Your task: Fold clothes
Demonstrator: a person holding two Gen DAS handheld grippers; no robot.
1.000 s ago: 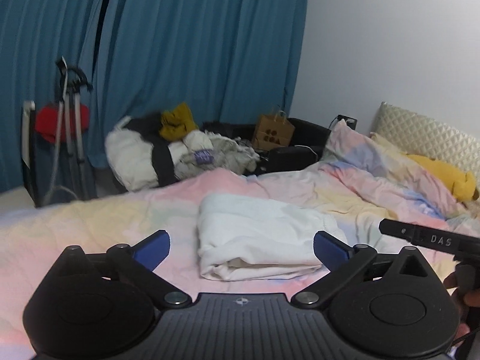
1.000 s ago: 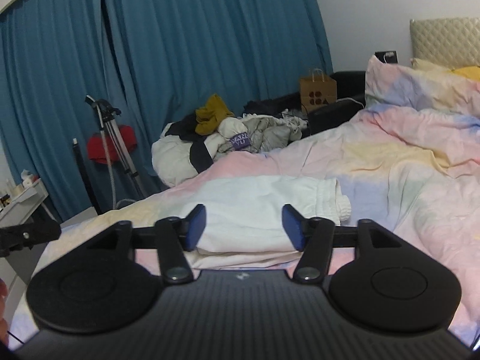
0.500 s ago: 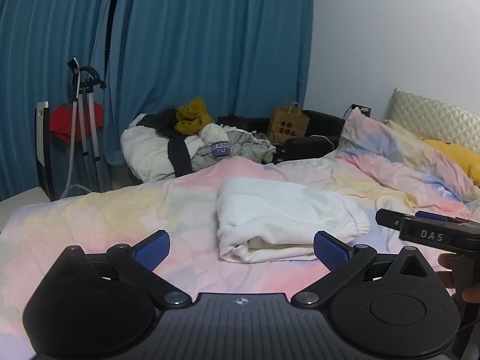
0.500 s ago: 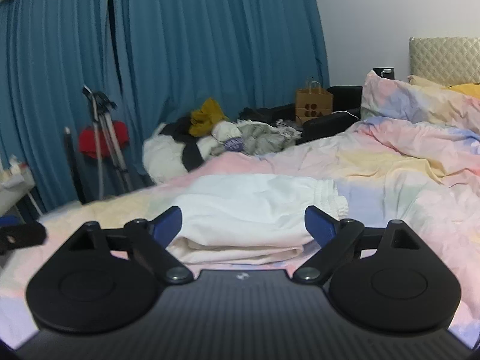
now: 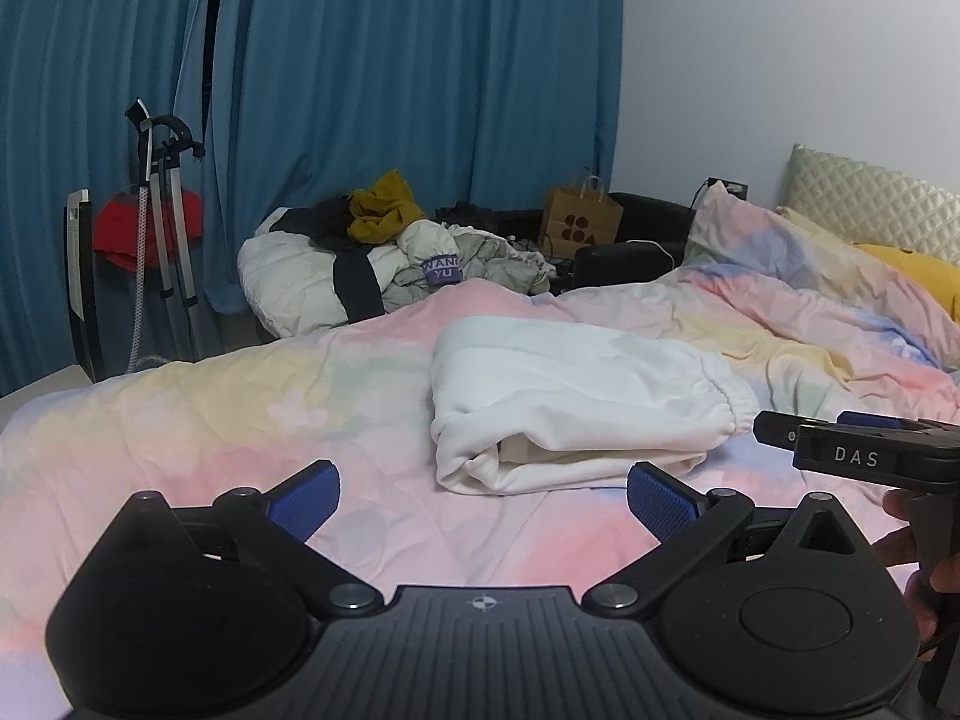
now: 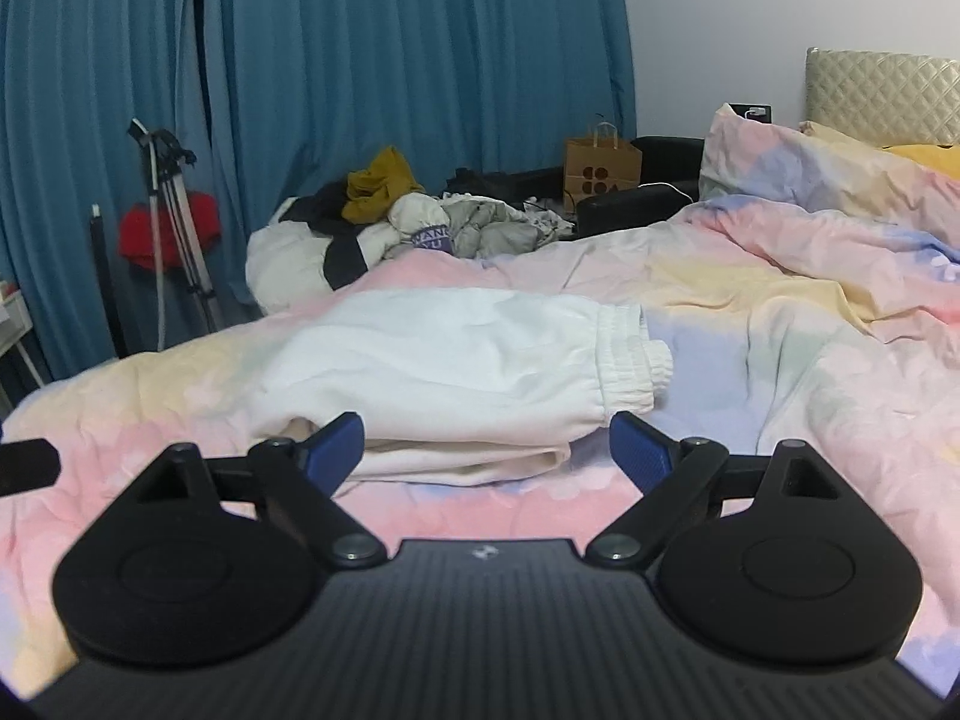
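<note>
The bed [image 5: 180,420] has a soft cover in pink, yellow and blue. White folded pants [image 5: 576,402] lie flat in the middle of it. A pillow [image 6: 798,174] sits at the far end.

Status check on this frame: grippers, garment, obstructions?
Left gripper open, empty. Right gripper open, empty. White garment folded on the bedspread, untouched. Nothing in the way.

Left gripper [image 5: 483,501] spread wide, empty, near folded white garment [image 5: 576,402], possibly sweatpants.
</note>
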